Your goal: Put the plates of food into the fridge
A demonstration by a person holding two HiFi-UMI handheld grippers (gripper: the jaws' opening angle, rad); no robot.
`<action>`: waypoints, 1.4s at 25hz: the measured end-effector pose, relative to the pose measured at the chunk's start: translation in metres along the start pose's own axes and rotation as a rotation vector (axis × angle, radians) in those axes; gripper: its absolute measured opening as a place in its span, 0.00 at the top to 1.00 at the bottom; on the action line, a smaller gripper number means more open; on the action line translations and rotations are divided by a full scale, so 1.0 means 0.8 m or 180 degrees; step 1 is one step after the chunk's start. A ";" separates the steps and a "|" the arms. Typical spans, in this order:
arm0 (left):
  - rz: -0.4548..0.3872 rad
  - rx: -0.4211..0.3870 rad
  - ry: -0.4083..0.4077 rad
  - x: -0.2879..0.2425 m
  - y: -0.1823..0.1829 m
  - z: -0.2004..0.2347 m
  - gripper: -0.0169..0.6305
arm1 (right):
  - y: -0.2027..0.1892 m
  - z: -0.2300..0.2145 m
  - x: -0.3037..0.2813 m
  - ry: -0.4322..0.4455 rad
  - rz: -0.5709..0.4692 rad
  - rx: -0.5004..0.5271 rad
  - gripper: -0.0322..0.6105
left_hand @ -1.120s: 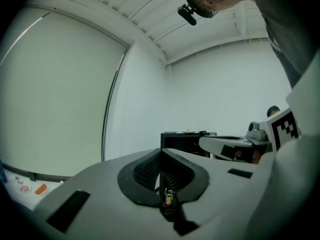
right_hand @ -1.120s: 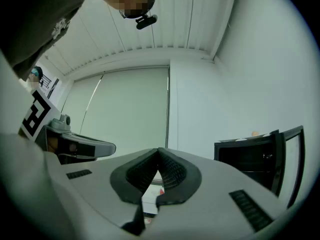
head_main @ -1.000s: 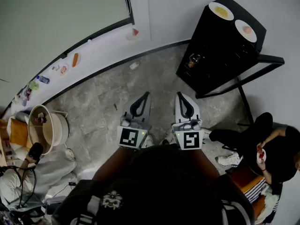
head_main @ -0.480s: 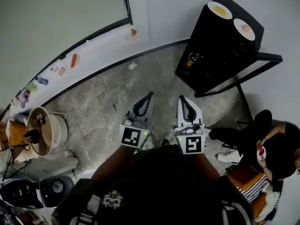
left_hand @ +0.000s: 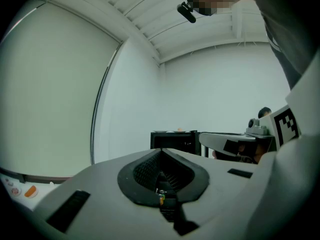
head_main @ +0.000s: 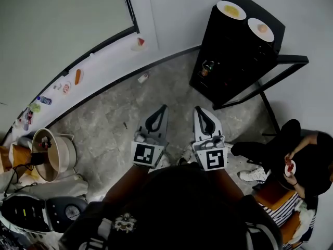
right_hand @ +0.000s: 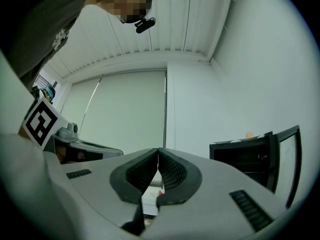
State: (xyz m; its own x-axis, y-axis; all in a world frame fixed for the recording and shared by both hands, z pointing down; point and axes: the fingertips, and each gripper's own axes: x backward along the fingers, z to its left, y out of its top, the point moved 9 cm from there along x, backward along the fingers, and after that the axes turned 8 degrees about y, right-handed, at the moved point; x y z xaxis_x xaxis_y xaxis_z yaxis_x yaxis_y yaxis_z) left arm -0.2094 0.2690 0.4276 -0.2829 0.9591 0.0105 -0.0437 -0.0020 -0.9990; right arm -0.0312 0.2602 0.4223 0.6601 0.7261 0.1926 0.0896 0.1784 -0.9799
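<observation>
The fingers of the left gripper [head_main: 162, 109] and right gripper [head_main: 198, 110] are pressed together on nothing; 2 plates of food [head_main: 231, 10] are seen atop the black fridge [head_main: 231, 56], well apart from them

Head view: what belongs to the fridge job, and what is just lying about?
For the job: black fridge; yellow-food plate and pink-food plate on its top; left gripper and right gripper, both shut.
Lying about: carrot and red wedge on the sill; beige tub.
</observation>
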 end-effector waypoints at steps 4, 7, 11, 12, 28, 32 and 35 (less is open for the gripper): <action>0.0044 -0.0037 -0.0002 -0.019 0.000 -0.009 0.94 | 0.001 -0.024 -0.001 -0.0004 -0.0004 0.0004 0.91; 0.0043 -0.0069 -0.0002 -0.035 0.001 -0.019 0.94 | 0.001 -0.042 -0.001 0.0002 -0.0002 0.0021 0.91; -0.0007 -0.0177 -0.0031 -0.059 0.007 -0.033 0.94 | 0.000 -0.067 -0.003 0.0004 0.0003 -0.0031 0.91; -0.0011 -0.0203 -0.0034 -0.064 0.008 -0.035 0.94 | -0.002 -0.074 -0.003 0.0009 0.0010 -0.0053 0.91; 0.0022 -0.0311 -0.0077 -0.118 0.009 -0.091 0.94 | -0.009 -0.144 0.011 0.0098 -0.0015 -0.0175 0.91; -0.0004 -0.0311 -0.0167 -0.128 0.012 -0.099 0.94 | -0.003 -0.145 0.007 -0.0026 -0.0101 -0.0202 0.91; -0.0059 -0.0414 -0.0235 -0.139 0.012 -0.105 0.94 | -0.006 -0.156 0.003 -0.0101 -0.0132 -0.0172 0.91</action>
State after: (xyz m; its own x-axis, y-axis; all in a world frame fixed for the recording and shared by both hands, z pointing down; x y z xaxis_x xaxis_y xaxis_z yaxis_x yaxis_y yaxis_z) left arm -0.0981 0.1858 0.4133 -0.3530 0.9352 0.0274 0.0737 0.0570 -0.9957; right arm 0.0631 0.1783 0.4208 0.6309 0.7397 0.2338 0.1571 0.1733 -0.9722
